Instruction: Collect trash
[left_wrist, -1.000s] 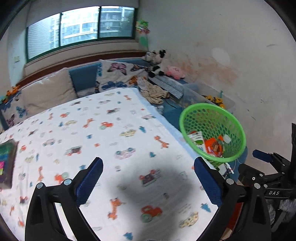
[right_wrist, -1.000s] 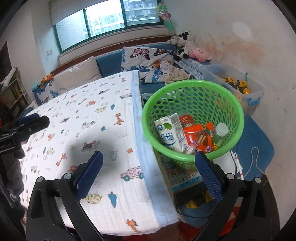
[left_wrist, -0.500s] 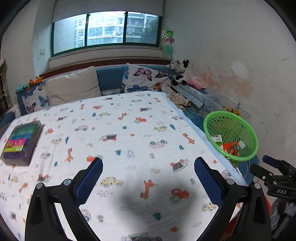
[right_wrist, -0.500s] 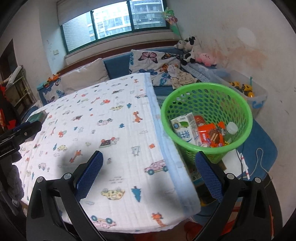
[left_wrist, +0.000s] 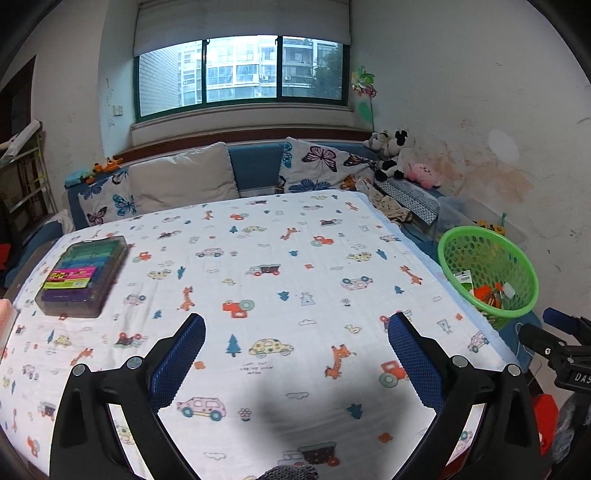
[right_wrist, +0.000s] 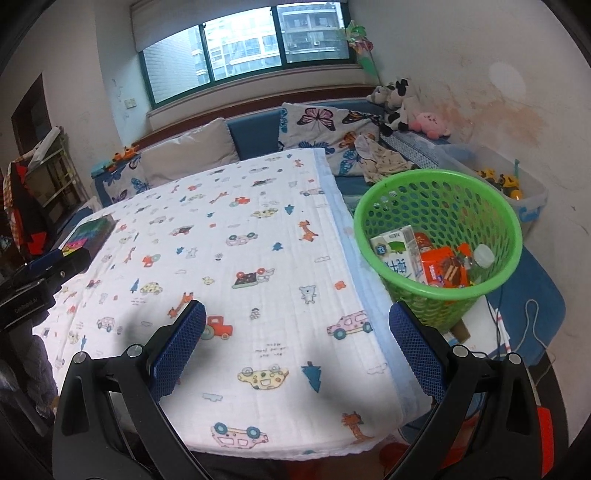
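Observation:
A green mesh basket (right_wrist: 439, 192) stands off the table's right edge, and it also shows in the left wrist view as the basket (left_wrist: 484, 251). Inside lie a milk carton (right_wrist: 397, 253), an orange snack wrapper (right_wrist: 441, 267) and a clear bottle (right_wrist: 480, 256). My left gripper (left_wrist: 295, 354) hangs open over the near part of the printed tablecloth (left_wrist: 258, 280), nothing between its fingers. My right gripper (right_wrist: 295, 350) is open too, above the table's near right corner, left of and nearer than the basket. No loose trash shows on the cloth.
A dark clear case of coloured items (left_wrist: 83, 275) lies at the table's left. Behind the table runs a blue sofa with cushions (left_wrist: 184, 181) and plush toys (left_wrist: 399, 158). A clear toy bin (right_wrist: 517, 192) sits beyond the basket. Cables (right_wrist: 517, 332) lie on the floor.
Both grippers have pulled back and up from the basket. The left view swung left, bringing the whole table and the case into view. Both stay open.

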